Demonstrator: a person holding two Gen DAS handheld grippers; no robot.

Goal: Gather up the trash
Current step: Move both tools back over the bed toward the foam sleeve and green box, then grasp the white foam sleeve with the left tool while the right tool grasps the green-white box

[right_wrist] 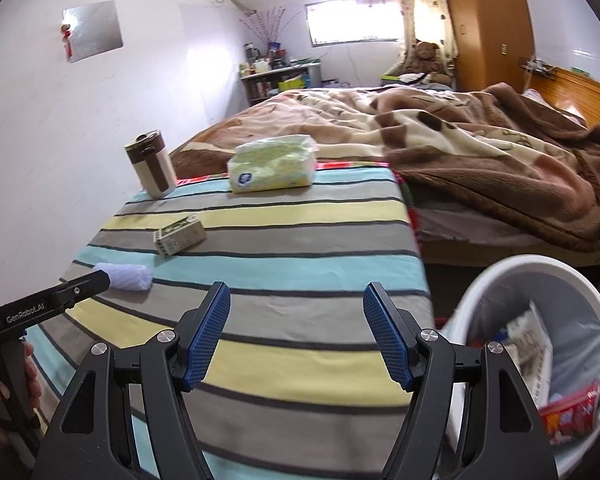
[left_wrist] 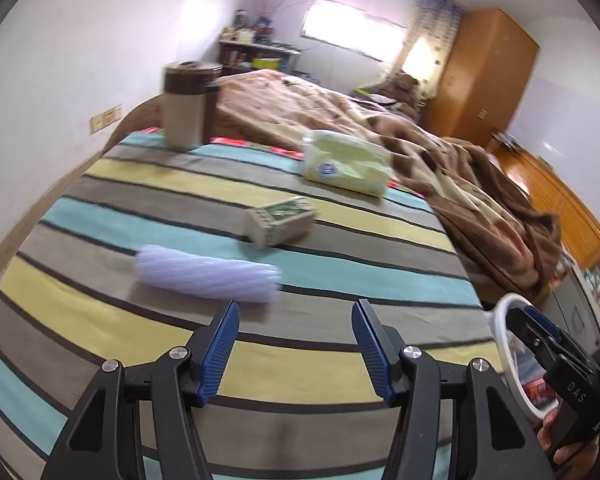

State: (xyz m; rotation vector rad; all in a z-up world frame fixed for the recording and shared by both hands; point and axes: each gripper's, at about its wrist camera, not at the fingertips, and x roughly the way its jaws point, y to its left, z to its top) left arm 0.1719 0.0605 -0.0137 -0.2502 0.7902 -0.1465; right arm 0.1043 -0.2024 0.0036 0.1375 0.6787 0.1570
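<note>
Trash left: a white foam roll (left_wrist: 207,277) near the counter's (left_wrist: 340,376) front-left corner. Left gripper (left_wrist: 296,350) open and empty; centre over the roll, squeeze across its width. Right gripper (right_wrist: 296,334) gapes empty beside the bin (right_wrist: 476,280).

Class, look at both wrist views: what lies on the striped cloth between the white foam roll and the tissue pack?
A small green-printed box lies between the white foam roll and the tissue pack; both wrist views show it.

I am seeing a pale lavender crumpled wad (left_wrist: 206,278) lying on its side near the small printed carton (left_wrist: 284,222), apart.
</note>
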